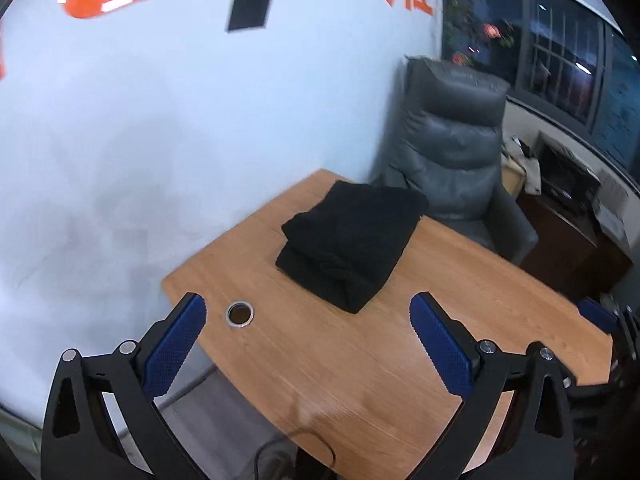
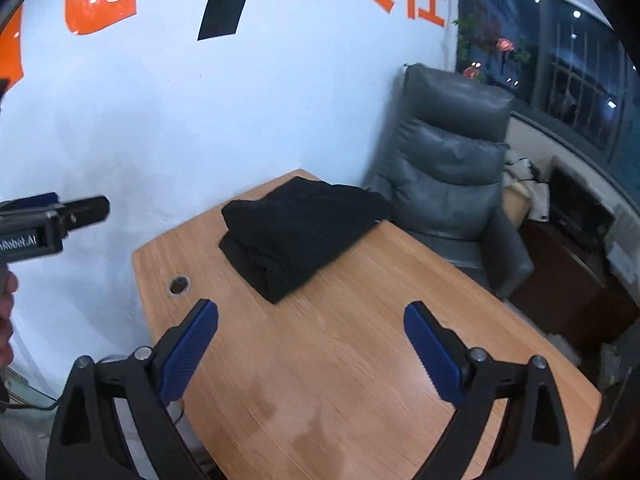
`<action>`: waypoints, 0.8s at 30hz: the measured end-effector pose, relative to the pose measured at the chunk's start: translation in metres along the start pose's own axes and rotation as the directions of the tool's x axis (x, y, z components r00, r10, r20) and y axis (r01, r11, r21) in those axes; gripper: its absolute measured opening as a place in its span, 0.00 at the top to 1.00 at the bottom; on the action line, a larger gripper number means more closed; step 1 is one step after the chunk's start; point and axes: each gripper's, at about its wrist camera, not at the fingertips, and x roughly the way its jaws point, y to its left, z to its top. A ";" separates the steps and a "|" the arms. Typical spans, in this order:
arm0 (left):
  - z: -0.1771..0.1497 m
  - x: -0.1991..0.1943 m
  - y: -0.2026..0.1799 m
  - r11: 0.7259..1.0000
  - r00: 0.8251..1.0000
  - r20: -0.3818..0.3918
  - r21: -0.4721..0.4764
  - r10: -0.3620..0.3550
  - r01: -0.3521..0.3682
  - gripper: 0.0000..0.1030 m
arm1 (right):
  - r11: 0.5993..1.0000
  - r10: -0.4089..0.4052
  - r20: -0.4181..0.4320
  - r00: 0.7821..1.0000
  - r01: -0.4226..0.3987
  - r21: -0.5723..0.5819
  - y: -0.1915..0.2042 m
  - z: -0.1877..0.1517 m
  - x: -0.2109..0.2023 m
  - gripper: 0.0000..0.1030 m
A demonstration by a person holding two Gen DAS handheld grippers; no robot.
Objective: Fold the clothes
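The folded black garment (image 1: 350, 242) lies at the far end of the table (image 1: 360, 360), ahead of both claws; left claw (image 1: 308, 332) and right claw (image 2: 311, 338) are spread, empty, about equally far from it.

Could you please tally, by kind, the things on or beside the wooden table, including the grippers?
Folded black garment: 1
Wooden table: 1
Cable hole in the tabletop: 1
Grey armchair at the far end: 1
Grippers, both open and empty: 2 (left gripper, right gripper)
Total: 6
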 end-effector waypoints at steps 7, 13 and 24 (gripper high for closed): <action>-0.025 -0.036 -0.024 0.998 0.998 -0.009 0.007 0.066 -0.066 0.00 | 0.996 -0.059 0.027 0.998 0.061 -0.061 0.005 -0.030 -0.040 0.04; -0.032 -0.051 -0.023 0.993 0.993 0.006 -0.001 0.118 -0.118 0.00 | 0.994 -0.080 0.056 0.995 0.083 -0.066 0.005 -0.032 -0.052 0.04; -0.039 -0.059 -0.027 0.994 0.994 -0.002 0.014 0.112 -0.112 0.00 | 0.996 -0.057 0.037 0.998 0.059 -0.065 0.008 -0.025 -0.049 0.04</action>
